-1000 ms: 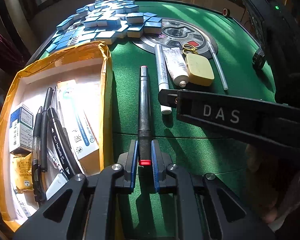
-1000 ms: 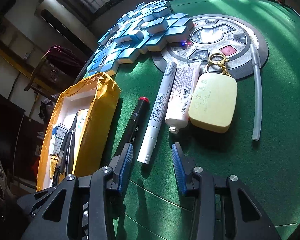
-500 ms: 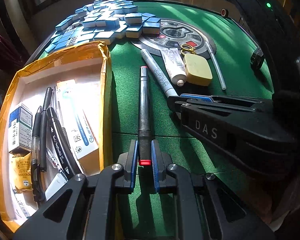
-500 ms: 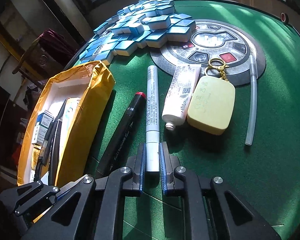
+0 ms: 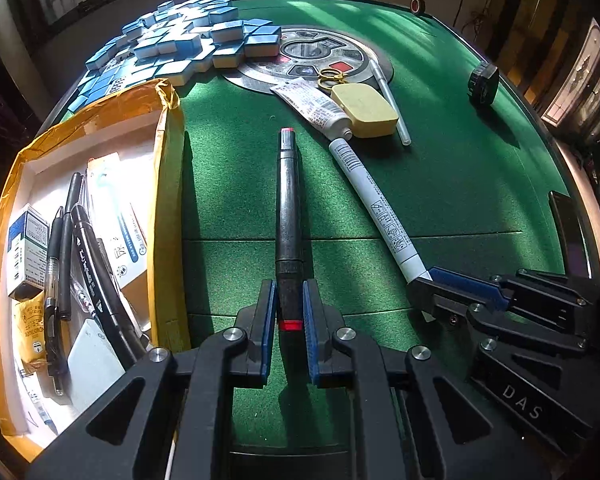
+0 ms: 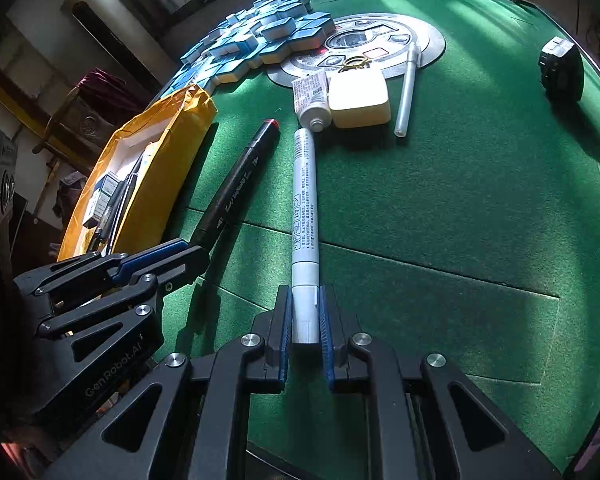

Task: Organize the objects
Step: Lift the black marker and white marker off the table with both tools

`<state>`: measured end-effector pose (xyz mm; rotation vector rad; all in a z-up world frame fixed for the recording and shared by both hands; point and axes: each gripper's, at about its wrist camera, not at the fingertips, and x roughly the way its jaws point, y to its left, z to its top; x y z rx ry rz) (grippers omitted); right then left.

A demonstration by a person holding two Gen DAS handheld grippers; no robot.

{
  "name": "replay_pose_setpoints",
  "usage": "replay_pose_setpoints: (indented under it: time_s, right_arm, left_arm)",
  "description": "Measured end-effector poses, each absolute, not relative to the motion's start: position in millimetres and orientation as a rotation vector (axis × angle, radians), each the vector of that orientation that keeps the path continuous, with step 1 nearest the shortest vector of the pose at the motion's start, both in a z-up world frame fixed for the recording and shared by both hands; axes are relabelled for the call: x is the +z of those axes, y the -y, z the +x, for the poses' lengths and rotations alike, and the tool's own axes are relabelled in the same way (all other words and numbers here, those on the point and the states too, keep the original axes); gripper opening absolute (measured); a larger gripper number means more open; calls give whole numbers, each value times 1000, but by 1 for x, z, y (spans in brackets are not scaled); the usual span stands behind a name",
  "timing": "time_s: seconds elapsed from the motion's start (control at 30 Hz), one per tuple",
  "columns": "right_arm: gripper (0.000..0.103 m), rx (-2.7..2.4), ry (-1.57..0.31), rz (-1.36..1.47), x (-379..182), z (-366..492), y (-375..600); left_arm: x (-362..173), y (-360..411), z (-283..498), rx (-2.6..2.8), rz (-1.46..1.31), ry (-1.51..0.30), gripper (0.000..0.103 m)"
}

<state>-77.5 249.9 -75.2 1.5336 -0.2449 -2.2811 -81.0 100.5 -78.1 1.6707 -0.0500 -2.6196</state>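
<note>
Left wrist view is showing the left gripper with its fingers clamped on the near end of a black marker lying on the green surface, just right of the yellow-taped box holding pens and cartons. Right wrist view is showing the right gripper with fingers clamped on a white marker. Both pens are being grasped, so the pick-up step seems complete; next, each probably needs lifting clear and carrying over the box wall.
</note>
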Motion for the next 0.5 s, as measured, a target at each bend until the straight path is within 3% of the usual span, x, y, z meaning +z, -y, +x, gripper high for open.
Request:
replay_pose_setpoints:
  time_s: [0.2, 0.3, 0.43, 0.5]
  right_arm:
    - [14, -2266, 282, 1499, -76, -81, -254]
    - [25, -2271, 289, 1460, -72, -82, -253]
    - [28, -2304, 261, 1430, -71, -83, -246]
    - [28, -2314, 250, 1427, -72, -84, -243]
  left_arm:
    - [-76, -96, -75, -2618, 1652, -2, 11]
    - [-68, -93, -74, -2643, 1625, -35, 12]
    - [-61, -93, -77, -2664, 1585, -23, 25]
    - [-62, -92, -83, -2653, 1587, -25, 25]
